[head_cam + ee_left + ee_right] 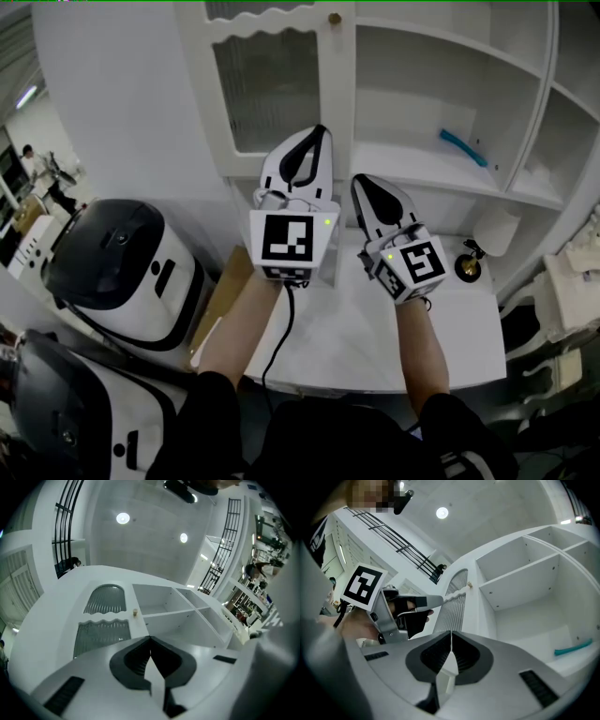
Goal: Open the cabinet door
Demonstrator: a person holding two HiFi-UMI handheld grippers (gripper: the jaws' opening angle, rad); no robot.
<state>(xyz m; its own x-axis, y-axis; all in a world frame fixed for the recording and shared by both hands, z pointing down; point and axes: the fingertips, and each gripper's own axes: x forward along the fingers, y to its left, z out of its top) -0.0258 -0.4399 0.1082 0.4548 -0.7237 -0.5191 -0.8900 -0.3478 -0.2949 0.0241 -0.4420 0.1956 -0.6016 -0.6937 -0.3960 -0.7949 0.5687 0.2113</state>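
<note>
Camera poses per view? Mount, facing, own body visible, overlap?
Head view: on the head, steeply down at both forearms, left gripper, right gripper, cabinet door.
Left gripper view: along its shut jaws, up at door and shelves.
Right gripper view: along its shut jaws at shelves; left gripper and hand show.
All share the cabinet door.

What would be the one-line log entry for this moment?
cabinet door: closed | knob: untouched | left gripper: shut, empty | right gripper: shut, empty
</note>
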